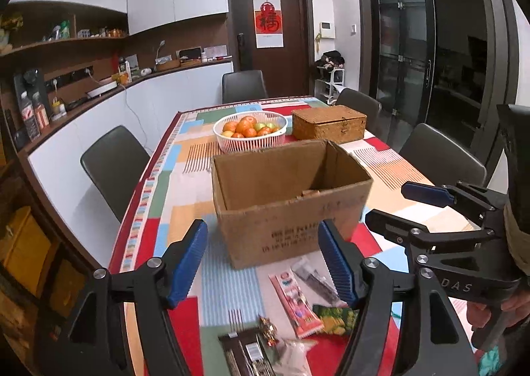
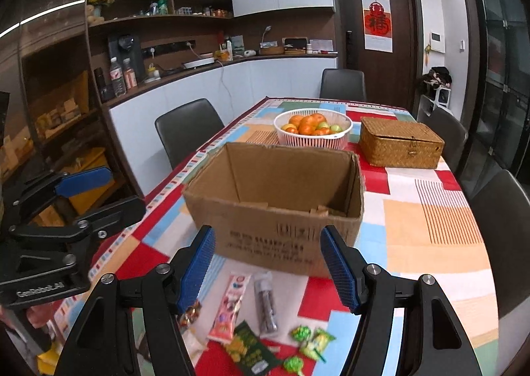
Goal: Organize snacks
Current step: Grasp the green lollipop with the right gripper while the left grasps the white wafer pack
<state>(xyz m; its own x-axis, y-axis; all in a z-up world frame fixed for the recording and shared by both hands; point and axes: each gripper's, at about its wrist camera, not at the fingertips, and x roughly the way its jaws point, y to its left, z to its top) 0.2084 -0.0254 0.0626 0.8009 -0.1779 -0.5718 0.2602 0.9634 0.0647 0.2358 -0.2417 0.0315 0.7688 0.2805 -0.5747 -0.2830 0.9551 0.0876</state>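
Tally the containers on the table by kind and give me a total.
Cardboard box: 1
White plastic fruit basket: 1
Lidded wicker box: 1
Total: 3

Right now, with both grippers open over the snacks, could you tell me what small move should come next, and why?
Probably lower the right gripper onto the pink snack packet and close: its jaws are open and empty, and the cardboard box behind looks open.

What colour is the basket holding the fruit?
White, with slatted sides: the fruit basket shows best in the right wrist view.
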